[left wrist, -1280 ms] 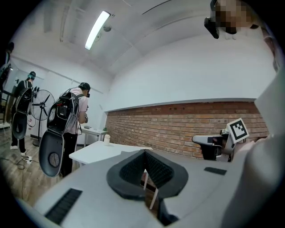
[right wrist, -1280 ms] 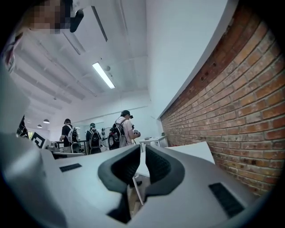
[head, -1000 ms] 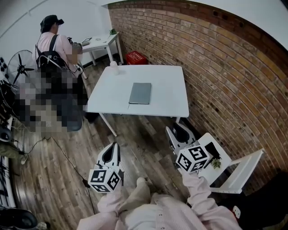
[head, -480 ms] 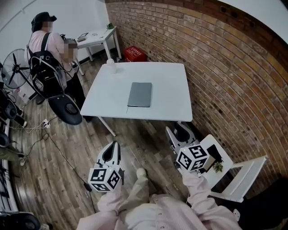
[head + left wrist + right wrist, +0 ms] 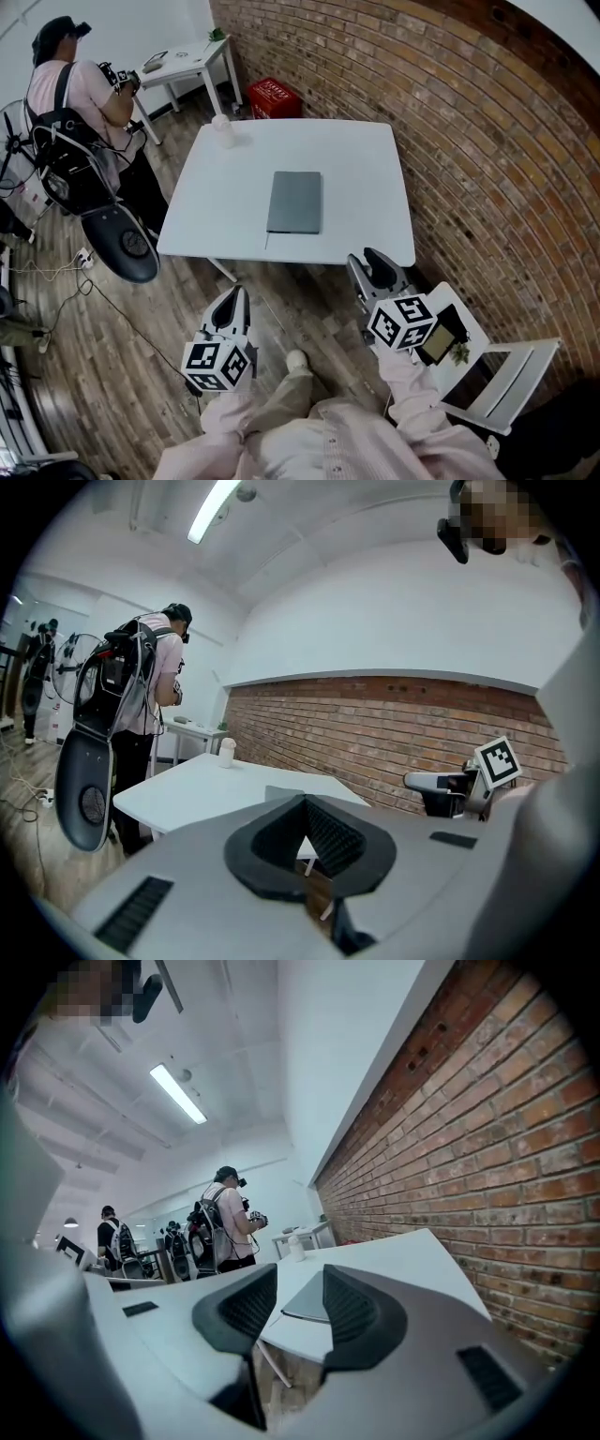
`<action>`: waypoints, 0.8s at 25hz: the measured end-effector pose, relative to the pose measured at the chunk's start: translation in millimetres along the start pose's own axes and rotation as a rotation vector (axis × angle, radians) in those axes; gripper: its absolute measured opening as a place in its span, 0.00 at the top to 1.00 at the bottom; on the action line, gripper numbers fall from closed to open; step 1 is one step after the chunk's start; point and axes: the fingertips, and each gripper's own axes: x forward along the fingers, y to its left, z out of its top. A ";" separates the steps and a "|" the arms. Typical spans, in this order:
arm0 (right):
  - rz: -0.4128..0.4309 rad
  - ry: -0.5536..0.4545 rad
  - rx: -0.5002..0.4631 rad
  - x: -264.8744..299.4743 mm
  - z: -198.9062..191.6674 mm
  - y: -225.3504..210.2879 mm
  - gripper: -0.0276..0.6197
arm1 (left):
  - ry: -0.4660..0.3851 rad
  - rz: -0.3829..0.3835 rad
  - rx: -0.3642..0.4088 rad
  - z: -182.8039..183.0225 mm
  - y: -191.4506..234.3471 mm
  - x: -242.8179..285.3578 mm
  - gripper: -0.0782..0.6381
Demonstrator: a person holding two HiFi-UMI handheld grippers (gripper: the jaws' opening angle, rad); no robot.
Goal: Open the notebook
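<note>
A closed grey notebook (image 5: 294,202) lies flat in the middle of the white table (image 5: 225,202). Both grippers hang in the air short of the table's near edge, over the wooden floor. My left gripper (image 5: 238,298) is below the table's front left part, its jaws meeting at the tips with nothing in them. My right gripper (image 5: 372,265) stands open just off the front right corner, empty. The right gripper view looks between the open pads of the right gripper (image 5: 298,1297) at the notebook (image 5: 306,1307). In the left gripper view the left gripper (image 5: 305,803) points at the table (image 5: 187,785).
A small white cup (image 5: 223,130) stands at the table's far left corner. A white folding chair (image 5: 502,370) is beside my right arm, along the brick wall (image 5: 487,159). A person with a backpack (image 5: 66,103) and a black office chair (image 5: 122,244) are left of the table. A red crate (image 5: 273,97) sits behind it.
Both grippers and the head camera have moved forward, so the table and notebook sit nearer and larger. The person at the left has shifted toward the frame's upper left edge.
</note>
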 end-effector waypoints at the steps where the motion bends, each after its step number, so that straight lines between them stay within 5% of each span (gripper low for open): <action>1: -0.007 0.003 0.003 9.2 -0.8 -1.4 0.73 | 0.006 -0.001 -0.005 -0.1 6.7 7.2 0.90; 20: -0.121 0.063 0.087 95.5 -29.4 -35.7 0.73 | 0.100 -0.076 -0.047 -6.7 67.9 92.9 0.90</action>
